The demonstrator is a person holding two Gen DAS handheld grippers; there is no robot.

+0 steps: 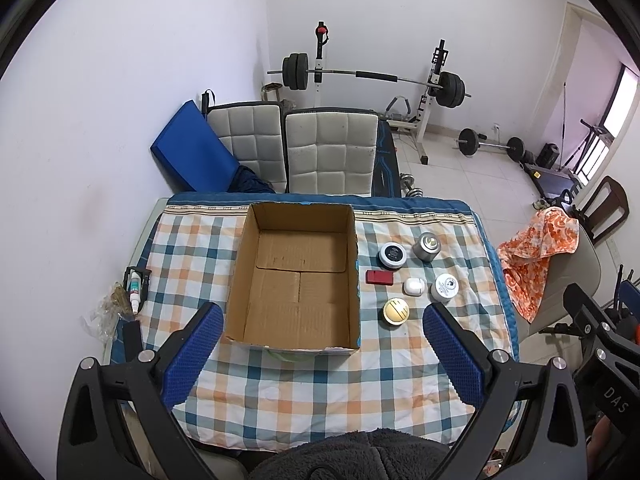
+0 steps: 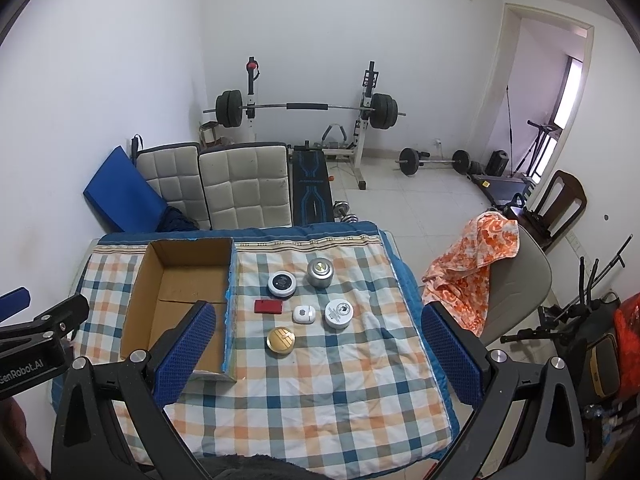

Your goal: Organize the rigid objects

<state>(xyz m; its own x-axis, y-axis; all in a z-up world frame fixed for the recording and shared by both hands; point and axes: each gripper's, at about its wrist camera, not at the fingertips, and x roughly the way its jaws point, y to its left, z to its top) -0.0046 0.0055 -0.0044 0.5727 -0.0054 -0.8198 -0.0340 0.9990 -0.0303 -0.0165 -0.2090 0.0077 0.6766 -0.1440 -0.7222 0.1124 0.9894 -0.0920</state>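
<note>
Your left gripper (image 1: 322, 330) hangs above the near edge of the table (image 1: 304, 392), its blue-padded fingers (image 1: 192, 356) spread wide apart and holding nothing; between them you look down into the cardboard box (image 1: 294, 276), which stands open-topped and empty on the checked cloth (image 1: 280, 396), reaching from the middle of the table to near its far edge. Your right gripper (image 2: 318, 340) hovers likewise over the near edge, further to the right, jaws equally wide and empty, its left finger (image 2: 186, 354) overlapping the box's near right corner in the view. The six rigid objects lie on the cloth right of the box, clear of its wall and apart from one another. Nearest the far edge stand a black-topped round tin (image 2: 282, 283) and, to its right, a grey metal canister (image 2: 320, 273) with a shiny cap. In the middle row, from the box outward, lie a flat red case (image 2: 268, 306), a small white rounded case (image 2: 304, 314), and a white round jar (image 2: 338, 313) whose lid print is too small to read. Closest to you sits a gold-lidded round tin (image 2: 281, 341). At the table's left edge a small white bottle (image 1: 135, 290) rests in a black holder, beside what appears to be crumpled clear plastic (image 1: 102, 316). An orange patterned cloth (image 2: 472, 272) drapes over a chair just beyond the table's right edge.
</note>
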